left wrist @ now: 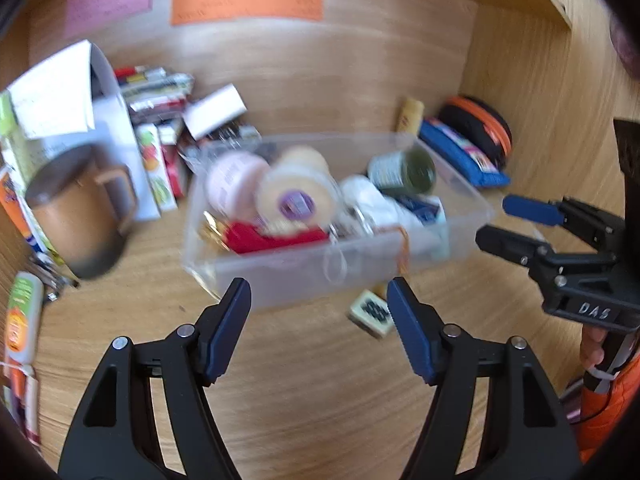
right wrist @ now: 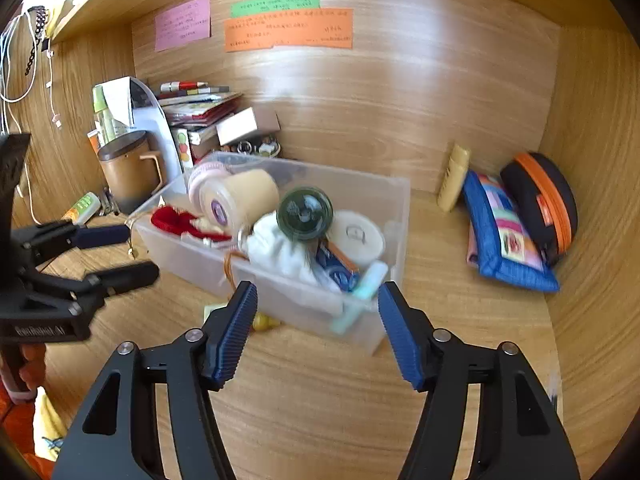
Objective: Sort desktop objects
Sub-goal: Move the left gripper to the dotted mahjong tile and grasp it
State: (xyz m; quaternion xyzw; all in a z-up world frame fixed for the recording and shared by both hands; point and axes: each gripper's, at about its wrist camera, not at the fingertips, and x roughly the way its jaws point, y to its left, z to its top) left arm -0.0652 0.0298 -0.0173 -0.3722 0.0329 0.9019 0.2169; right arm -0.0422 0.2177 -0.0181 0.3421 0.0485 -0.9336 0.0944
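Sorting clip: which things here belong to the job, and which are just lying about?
Job: clear bin holding jars, cloth and tubes; small tile on the desk in front of it; left gripper and right gripper, both open and empty.

Lying about, probably: mug, book stack, blue pouch, black case, wall notes.

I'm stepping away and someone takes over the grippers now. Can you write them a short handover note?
Left gripper: open, empty, in front of the clear bin.
Right gripper: open, empty, at the bin's near corner.
Done: bin holds jars, a red cloth, a green-lidded jar and more.
Left: a small tile on the desk before the bin, the blue pouch, black-orange case, mug and the stack at back left.
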